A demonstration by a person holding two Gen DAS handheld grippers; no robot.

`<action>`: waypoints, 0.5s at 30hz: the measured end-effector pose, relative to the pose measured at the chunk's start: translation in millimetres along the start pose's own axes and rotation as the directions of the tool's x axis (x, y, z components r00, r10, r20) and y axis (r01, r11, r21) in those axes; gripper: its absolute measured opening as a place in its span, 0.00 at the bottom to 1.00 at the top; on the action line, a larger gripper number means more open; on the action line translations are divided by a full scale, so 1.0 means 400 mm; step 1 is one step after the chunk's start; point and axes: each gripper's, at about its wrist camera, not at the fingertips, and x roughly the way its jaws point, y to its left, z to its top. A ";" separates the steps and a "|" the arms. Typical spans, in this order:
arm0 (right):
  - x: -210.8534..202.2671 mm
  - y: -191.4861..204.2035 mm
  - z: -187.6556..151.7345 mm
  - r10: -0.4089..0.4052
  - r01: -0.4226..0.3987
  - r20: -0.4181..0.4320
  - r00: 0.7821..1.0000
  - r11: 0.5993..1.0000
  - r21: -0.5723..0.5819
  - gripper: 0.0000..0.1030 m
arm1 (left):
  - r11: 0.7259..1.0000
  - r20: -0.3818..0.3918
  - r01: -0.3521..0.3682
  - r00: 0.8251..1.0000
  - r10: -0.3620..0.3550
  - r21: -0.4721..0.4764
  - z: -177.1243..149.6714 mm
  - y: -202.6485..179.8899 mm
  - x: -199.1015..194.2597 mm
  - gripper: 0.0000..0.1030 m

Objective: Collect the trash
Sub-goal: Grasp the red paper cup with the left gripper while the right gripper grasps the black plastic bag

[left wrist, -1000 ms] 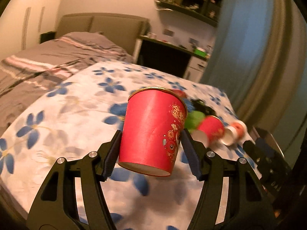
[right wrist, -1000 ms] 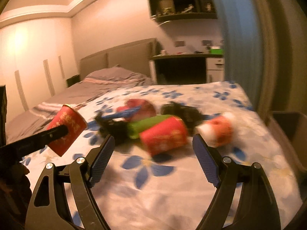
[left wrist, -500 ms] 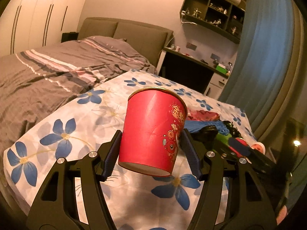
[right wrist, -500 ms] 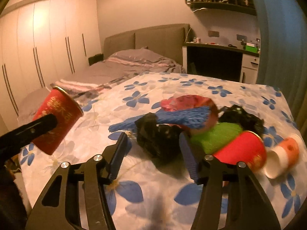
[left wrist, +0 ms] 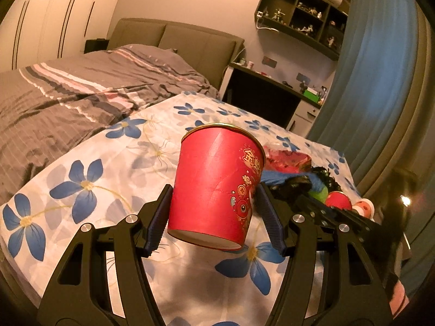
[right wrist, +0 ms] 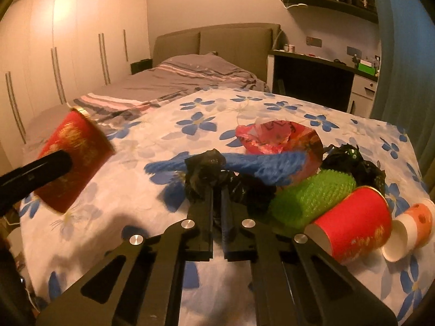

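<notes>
Plainly the biggest hazard is the flowered cloth (right wrist: 272, 114) on the table, which lies loose under the whole heap of trash; if the right tongs (right wrist: 216, 190) have pinched a fold of it along with the rubbish, lifting could drag the cloth and roll everything toward the edge; next comes the crumpled black bag (right wrist: 206, 175), the thing those tongs are clamped on, jaws nearly touching; it is thin and slack, so it may tear or slip out, and the blue netting (right wrist: 258, 164) lying across it could snag and come up with it; the green roller (right wrist: 312, 194) and the red cup lying on its side (right wrist: 356, 224) touch the heap and are round, so a tug might send them rolling, with the small orange cup (right wrist: 413, 222) already near the table's right edge; last, the left tongs (left wrist: 214, 212) grip an upright red cup (left wrist: 217, 187) by its thin paper wall, held above the table to the left of the heap; squeezing harder could crush it; a tilt could let it slide free.
</notes>
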 end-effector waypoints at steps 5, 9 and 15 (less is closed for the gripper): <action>-0.099 0.013 -0.031 0.036 -0.035 0.036 0.999 0.999 -0.036 0.05 | 1.000 0.010 -0.005 1.000 0.005 0.008 0.000 -0.016 -0.010 0.60; -0.183 -0.002 -0.055 0.034 -0.032 0.080 0.996 0.999 -0.035 0.05 | 1.000 0.015 0.004 1.000 -0.005 0.021 -0.006 -0.044 -0.019 0.60; -0.275 -0.066 -0.090 0.015 -0.019 0.108 0.994 0.999 0.034 0.05 | 0.998 0.022 0.026 0.999 -0.027 0.059 -0.016 -0.099 -0.037 0.60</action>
